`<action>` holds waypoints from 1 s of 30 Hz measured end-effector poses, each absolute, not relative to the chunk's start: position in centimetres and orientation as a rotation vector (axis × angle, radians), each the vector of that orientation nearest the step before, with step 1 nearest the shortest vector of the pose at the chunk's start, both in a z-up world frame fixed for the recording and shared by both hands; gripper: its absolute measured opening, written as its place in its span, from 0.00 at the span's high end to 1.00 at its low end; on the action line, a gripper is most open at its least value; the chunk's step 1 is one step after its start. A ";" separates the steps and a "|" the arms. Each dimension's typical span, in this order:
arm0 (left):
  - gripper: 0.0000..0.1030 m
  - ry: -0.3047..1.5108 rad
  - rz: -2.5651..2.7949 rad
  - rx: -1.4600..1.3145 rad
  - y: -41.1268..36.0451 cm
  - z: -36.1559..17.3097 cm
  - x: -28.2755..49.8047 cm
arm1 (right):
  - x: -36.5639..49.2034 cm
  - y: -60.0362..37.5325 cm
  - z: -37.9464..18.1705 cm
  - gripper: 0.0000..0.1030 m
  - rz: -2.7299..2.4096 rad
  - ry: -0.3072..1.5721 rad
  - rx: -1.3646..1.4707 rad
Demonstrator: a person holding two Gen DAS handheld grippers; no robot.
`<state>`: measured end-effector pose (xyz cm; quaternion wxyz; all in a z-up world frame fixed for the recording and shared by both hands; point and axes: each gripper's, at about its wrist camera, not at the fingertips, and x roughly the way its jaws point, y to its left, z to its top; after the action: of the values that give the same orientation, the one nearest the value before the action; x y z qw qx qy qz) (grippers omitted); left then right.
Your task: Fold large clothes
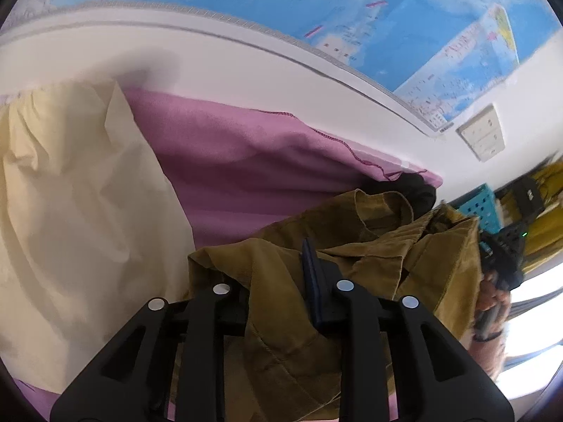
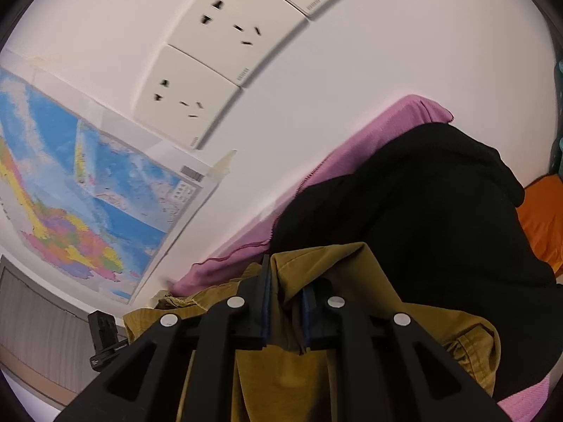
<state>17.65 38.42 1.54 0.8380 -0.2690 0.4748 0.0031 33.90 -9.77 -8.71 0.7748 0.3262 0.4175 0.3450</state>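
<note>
Olive corduroy shirt (image 1: 316,246) stretches sideways, collar toward wall, clamped in left tongs (image 1: 281,292) and right tongs (image 2: 285,299).

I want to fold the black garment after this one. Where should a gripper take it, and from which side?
Judging from the right wrist view, take the black garment at its far edge near the wall, where it lies on the pink sheet. Come from above. It lies bunched, and its near part is hidden under the olive corduroy jacket, which both grippers hold.
</note>
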 end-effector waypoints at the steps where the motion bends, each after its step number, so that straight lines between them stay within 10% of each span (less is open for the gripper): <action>1: 0.72 0.994 -0.005 -0.599 38.7 1.6 17.5 | 34.1 -9.7 -9.0 0.86 0.742 0.909 0.706; 19: 0.29 0.634 -0.073 -0.593 36.2 7.5 11.7 | 35.9 -8.0 -10.2 0.77 0.653 0.983 0.685; 26: 0.29 0.777 -0.010 -0.333 30.7 3.9 13.4 | 33.6 -8.6 -6.8 0.37 0.667 0.870 0.619; 30: 0.31 0.842 0.069 -0.289 31.2 0.8 13.7 | 29.8 -8.5 -3.3 0.37 0.702 0.745 0.467</action>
<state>13.70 31.24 0.82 0.9019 -0.1397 0.4073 0.0331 29.82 -8.47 -3.35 0.8460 0.2212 0.3531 0.3328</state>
